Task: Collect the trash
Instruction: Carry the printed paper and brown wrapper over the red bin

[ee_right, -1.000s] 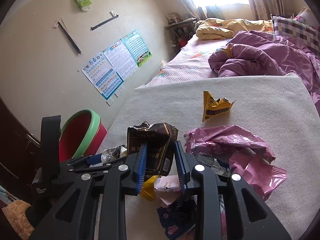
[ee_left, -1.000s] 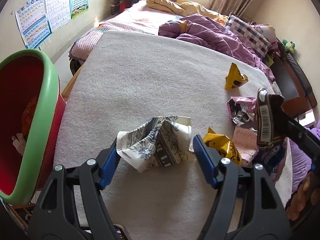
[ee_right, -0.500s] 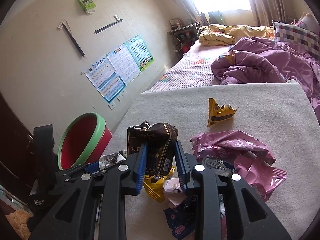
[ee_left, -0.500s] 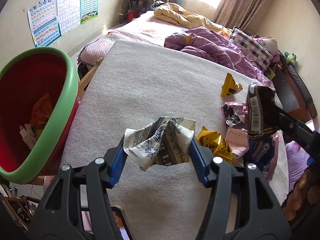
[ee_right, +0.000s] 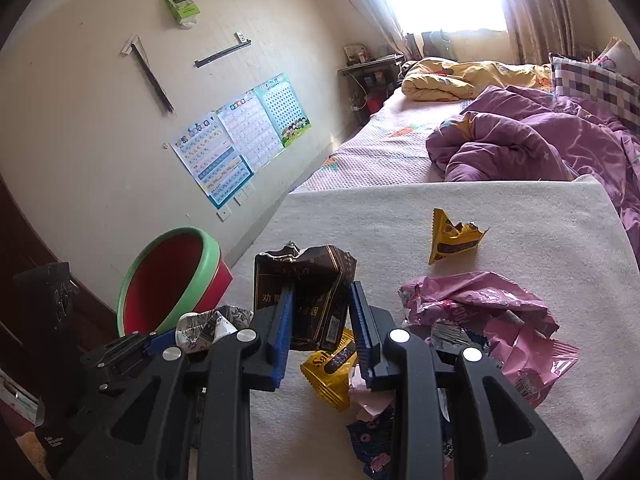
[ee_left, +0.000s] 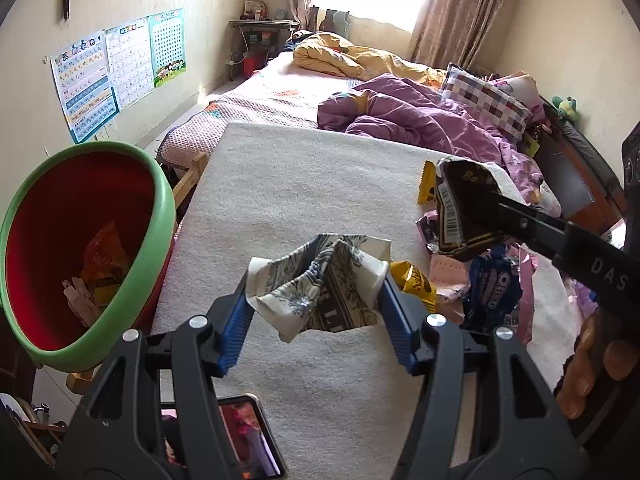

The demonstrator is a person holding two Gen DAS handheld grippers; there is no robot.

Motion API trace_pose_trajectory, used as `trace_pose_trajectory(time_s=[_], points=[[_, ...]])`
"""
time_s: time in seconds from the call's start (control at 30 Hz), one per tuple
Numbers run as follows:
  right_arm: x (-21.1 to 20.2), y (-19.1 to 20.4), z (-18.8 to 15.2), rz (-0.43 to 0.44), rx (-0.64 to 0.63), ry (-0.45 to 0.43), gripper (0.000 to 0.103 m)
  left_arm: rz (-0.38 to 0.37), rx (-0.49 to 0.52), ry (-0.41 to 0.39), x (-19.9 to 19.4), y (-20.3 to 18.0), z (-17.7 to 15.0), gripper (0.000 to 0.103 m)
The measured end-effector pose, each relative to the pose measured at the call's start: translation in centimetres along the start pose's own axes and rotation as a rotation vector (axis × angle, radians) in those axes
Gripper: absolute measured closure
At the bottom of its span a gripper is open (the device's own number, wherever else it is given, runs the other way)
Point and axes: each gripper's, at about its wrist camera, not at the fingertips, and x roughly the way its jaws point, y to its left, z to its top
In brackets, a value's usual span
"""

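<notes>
Cream mat [ee_left: 304,184]: your left gripper [ee_left: 316,312] pinches a patterned wrapper [ee_left: 320,280], right gripper [ee_right: 320,324] a brown packet [ee_right: 304,300]; carry both to the red bin [ee_left: 72,248].

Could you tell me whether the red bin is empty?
Not empty: the red bin already holds wrappers at its bottom.

I see the bin [ee_left: 86,248] left of the mat [ee_left: 288,184]; a loose pile of wrappers [ee_right: 476,316] lies on its right part (one wrapper [ee_right: 452,238] apart, behind them), bedding [ee_left: 416,116] behind.
</notes>
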Motion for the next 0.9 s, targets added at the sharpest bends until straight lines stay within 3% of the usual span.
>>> trace_pose_trajectory(time_s=[0.9], points=[[1.1, 4.2, 0.5, -0.017, -0.022, -0.018, 0.076, 0.08, -0.035, -0.139, -5.2, 7.0, 2.1, 0.045]])
